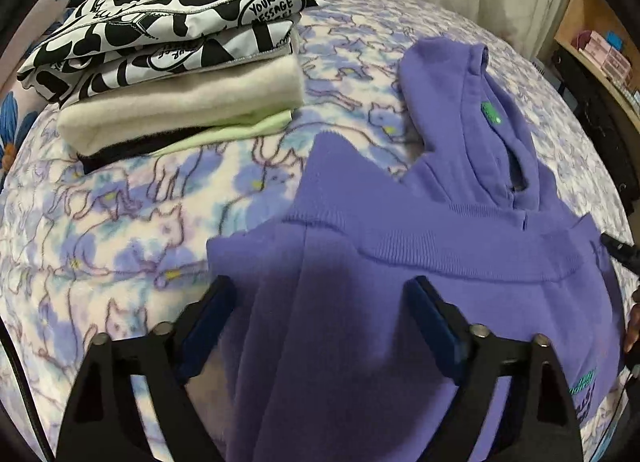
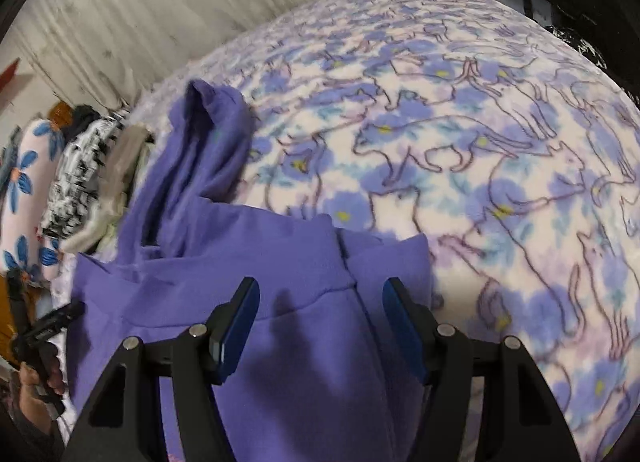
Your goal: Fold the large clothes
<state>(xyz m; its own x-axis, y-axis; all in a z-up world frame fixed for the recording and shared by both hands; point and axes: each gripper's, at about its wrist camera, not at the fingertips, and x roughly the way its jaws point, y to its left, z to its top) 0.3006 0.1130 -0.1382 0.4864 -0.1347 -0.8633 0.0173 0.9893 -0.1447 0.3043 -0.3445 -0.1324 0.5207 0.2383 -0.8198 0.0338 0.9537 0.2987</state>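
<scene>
A purple hoodie point(image 1: 440, 254) lies folded on the bed, its ribbed hem band across the top and its hood point(image 1: 460, 102) stretched out beyond. My left gripper point(image 1: 320, 286) is open just above the hoodie's left part, with fabric lying flat under the gap and neither pad pressing on it. In the right wrist view the hoodie point(image 2: 300, 262) fills the lower middle, with the hood point(image 2: 208, 134) at upper left. My right gripper point(image 2: 320, 284) is open over the hoodie's right edge, near a seam in the hem band, and grips nothing.
A stack of folded clothes point(image 1: 180, 62), topped by a black-and-white printed piece, sits at the bed's far left. The bed carries a lilac cat-print fleece blanket point(image 2: 500, 162). A flowered pillow point(image 2: 24, 182) lies beside the stack, and a wooden shelf point(image 1: 600, 46) stands at the right.
</scene>
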